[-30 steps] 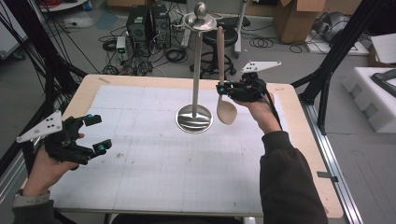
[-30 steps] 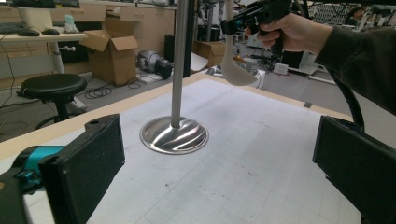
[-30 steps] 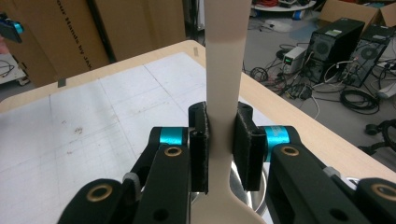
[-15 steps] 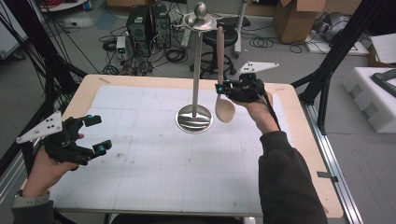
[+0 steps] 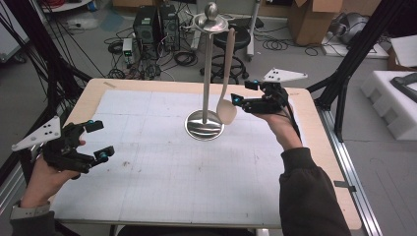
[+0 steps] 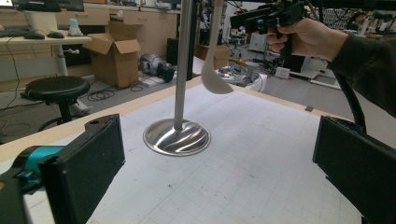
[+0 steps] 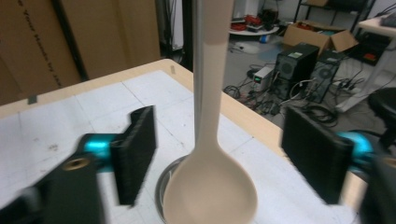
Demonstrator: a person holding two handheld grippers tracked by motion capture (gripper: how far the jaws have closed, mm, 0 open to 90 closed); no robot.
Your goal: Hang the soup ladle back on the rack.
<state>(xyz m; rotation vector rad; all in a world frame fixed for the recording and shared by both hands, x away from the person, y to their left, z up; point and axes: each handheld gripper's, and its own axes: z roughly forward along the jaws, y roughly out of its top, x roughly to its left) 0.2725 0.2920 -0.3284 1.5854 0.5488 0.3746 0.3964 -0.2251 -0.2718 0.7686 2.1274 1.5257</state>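
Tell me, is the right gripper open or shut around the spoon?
Open: the right gripper jaws, just opened, stand clear of the hanging spoon.

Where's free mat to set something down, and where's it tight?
Free: the wide near stretch of the mat between the left gripper and the person's right sleeve, and the far left corner behind the stand. Tight: right of the stand, where the hanging ladle sits just ahead of the right gripper, its fingers just opened and apart from it.
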